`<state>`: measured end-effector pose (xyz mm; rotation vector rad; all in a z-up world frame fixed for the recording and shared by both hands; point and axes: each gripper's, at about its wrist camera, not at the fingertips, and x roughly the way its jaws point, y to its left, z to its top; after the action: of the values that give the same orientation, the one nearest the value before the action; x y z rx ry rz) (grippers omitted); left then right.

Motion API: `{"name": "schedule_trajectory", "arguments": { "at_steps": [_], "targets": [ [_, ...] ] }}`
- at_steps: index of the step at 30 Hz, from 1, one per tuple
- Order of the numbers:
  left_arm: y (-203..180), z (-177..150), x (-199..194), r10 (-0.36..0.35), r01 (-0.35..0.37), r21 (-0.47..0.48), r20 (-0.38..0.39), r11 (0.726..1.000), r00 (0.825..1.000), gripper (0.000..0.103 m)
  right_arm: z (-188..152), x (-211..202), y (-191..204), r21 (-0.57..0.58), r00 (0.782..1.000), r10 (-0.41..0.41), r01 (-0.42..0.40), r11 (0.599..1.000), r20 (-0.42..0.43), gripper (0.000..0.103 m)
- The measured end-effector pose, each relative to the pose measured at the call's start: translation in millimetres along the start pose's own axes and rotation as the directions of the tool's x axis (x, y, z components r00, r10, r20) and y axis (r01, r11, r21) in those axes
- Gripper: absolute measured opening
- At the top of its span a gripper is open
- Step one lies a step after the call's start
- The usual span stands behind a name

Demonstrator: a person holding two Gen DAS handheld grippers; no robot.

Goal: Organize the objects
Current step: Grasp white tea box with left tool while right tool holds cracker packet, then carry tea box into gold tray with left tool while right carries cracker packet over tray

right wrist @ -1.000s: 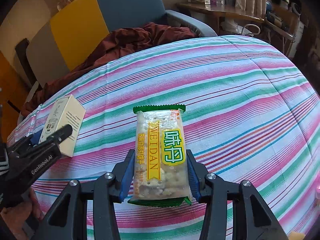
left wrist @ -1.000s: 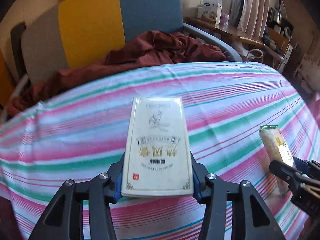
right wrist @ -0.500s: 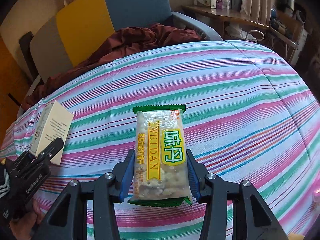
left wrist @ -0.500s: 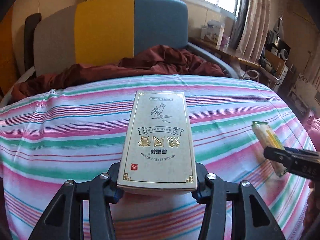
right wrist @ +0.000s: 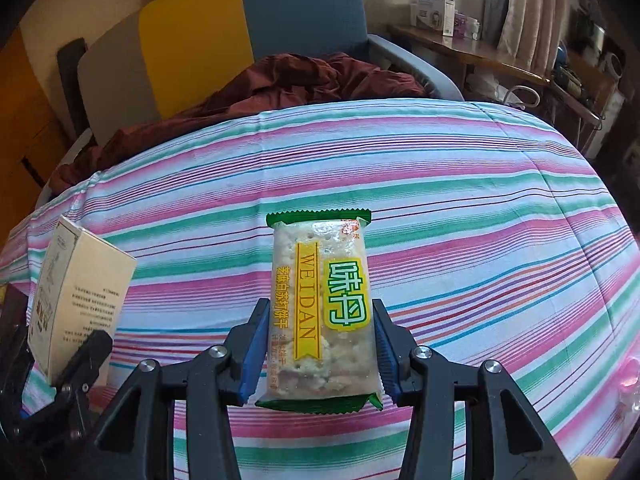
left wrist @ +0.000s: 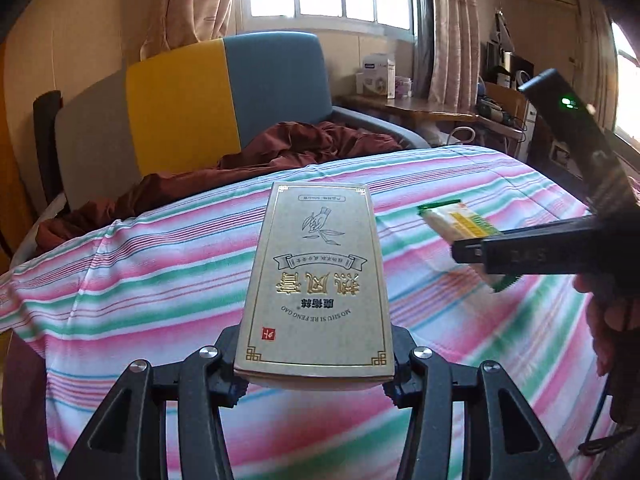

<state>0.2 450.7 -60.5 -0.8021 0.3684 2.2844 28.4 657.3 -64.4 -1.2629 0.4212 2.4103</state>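
Left wrist view first: a bed under a striped sheet (left wrist: 168,288) in pink, green and white fills most of the frame, and it fills the right wrist view as well. Behind it stands a sofa (left wrist: 224,92) with grey, yellow and blue back panels, and a dark red blanket (left wrist: 288,148) lies bunched on its seat against the far edge of the bed. Further back, a wooden desk (left wrist: 424,106) runs along the wall under the window and carries a white carton (left wrist: 376,74).

Over the sheet, the left gripper (left wrist: 314,368) is clenched on the near end of a flat gold box (left wrist: 316,280), its fingers (left wrist: 230,372) pressing on the two long sides; the box points away from the camera with its printed face up, held clear of the sheet. The right wrist view shows the same box at the lower left edge.

To the right, the right gripper (right wrist: 320,360) grasps a cracker pack (right wrist: 322,312) with green ends and a yellow label, blue-padded fingers (right wrist: 254,356) tight on both sides near its lower end. The pack is held above the middle of the sheet, beside the box and apart from it.
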Motion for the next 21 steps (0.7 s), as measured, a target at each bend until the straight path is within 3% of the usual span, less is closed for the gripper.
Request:
{"name": "schedule_trajectory", "arguments": {
  "at_steps": [11, 21],
  "targets": [
    [20, -27, -40, -0.019, 0.019, -0.081, 0.001, 0.996, 1.000, 0.051, -26, -17, 52, -0.116, 0.998, 0.049, -0.045, 0.992, 0.027, 0.048],
    [33, -53, -92, -0.102, 0.101, -0.097, 0.000, 0.990, 0.995, 0.051, -51, -31, 92, -0.229, 0.995, 0.082, -0.067, 0.971, 0.055, 0.048]
  ]
}}
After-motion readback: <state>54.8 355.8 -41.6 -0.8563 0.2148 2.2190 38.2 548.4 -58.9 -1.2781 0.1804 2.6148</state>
